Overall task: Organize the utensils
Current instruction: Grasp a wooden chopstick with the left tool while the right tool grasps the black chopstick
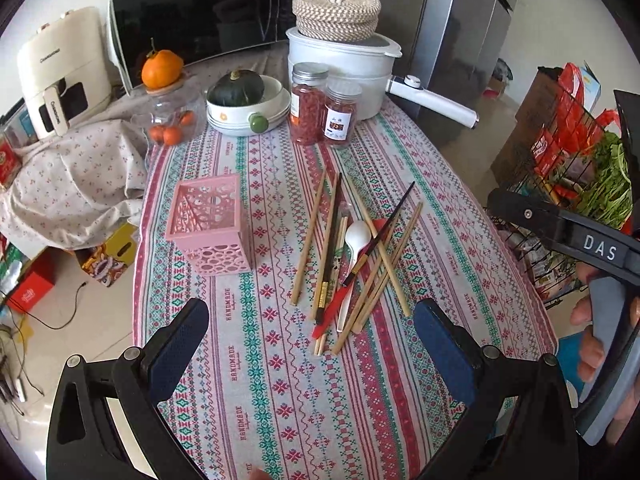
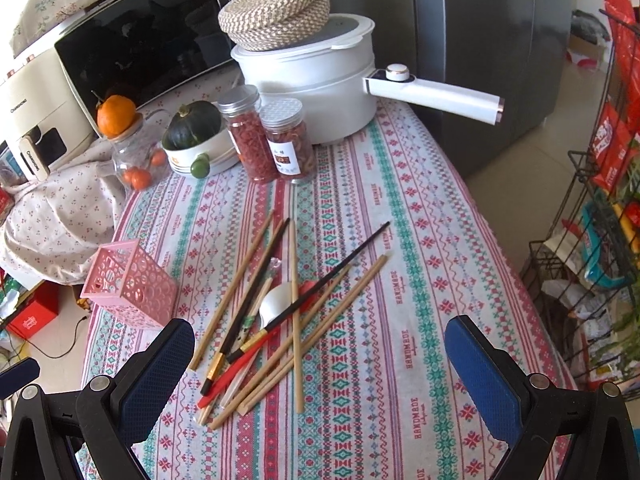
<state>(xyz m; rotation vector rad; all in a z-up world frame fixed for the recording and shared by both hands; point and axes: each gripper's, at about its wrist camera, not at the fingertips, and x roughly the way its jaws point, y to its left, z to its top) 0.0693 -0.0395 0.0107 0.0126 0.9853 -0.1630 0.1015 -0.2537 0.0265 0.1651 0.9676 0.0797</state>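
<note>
1. Right wrist view: the right gripper [image 2: 320, 364] hangs above the pile of chopsticks [image 2: 280, 320], jaws wide apart, holding nothing. The left gripper [image 1: 312, 344] is also open and empty.
2. The sticks cross over each other, so a grasp can lift two at once or roll one off the tablecloth [image 2: 400, 240].
3. The pink holder [image 1: 210, 226] is light and stands just beside the pile; a push can tip it.
4. Count: one holder, one white spoon [image 1: 356, 240], one red utensil [image 1: 334, 308], two dark chopsticks, about eight bamboo ones; the overlap makes this uncertain.
</note>
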